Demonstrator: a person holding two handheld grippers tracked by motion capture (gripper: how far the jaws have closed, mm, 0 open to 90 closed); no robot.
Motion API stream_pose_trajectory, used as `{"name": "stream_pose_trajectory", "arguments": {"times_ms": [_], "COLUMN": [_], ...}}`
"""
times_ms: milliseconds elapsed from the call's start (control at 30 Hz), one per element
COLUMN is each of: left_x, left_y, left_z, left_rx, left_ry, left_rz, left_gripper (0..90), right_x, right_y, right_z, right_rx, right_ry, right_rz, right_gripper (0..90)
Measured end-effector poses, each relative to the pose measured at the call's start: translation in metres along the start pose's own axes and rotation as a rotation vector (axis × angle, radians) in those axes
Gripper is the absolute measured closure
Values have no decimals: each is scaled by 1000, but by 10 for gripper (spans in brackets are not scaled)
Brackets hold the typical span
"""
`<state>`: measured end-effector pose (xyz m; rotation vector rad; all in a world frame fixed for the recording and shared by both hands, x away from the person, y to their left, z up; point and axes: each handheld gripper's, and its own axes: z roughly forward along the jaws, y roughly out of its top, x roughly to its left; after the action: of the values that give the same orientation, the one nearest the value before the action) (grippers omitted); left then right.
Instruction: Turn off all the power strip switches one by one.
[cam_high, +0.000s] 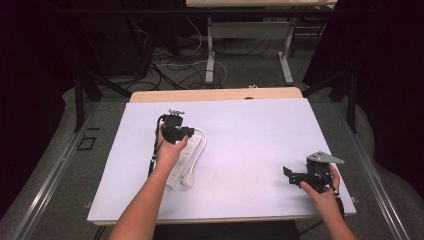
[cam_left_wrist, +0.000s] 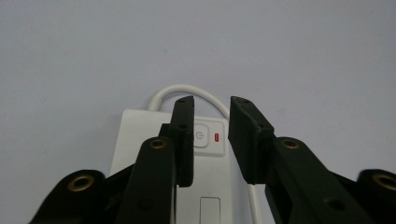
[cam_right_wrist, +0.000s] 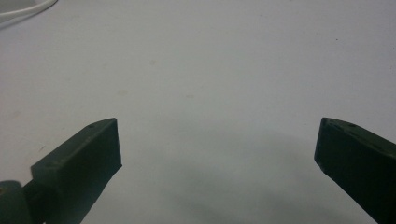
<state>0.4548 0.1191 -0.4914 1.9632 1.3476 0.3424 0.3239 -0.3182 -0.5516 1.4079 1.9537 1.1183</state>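
Left gripper (cam_left_wrist: 210, 135): hung right over the far end of the power strip (cam_high: 186, 159), jaws narrowed but apart, clamped on nothing.
Switch (cam_left_wrist: 200, 136): lay just beyond the jaw tips, beside a red light (cam_left_wrist: 216, 137).
Power strip: long axis ran from that switch back toward the person, cable (cam_high: 202, 145) looping off its right side.
Right gripper (cam_high: 295, 175): well to the strip's right, jaws wide apart, so the left hand was the nearer one.

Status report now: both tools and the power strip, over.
Left tool over power strip, jaws narrow, gripping nothing. Right tool wide open over bare table. Strip's red light on. Nothing in the way.
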Motion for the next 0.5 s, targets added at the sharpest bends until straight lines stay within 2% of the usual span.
{"name": "stream_pose_trajectory", "arguments": {"times_ms": [400,500], "left_x": [-2,-2], "left_y": [0,0], "left_z": [18,22], "left_rx": [34,47], "left_ry": [23,40], "left_rz": [-1,1], "left_gripper": [877,899], "right_x": [-1,-1], "right_y": [-1,-1], "right_z": [0,1], "right_rx": [8,9], "right_ry": [-3,-1], "right_rz": [7,5], "right_gripper": [0,0]}}
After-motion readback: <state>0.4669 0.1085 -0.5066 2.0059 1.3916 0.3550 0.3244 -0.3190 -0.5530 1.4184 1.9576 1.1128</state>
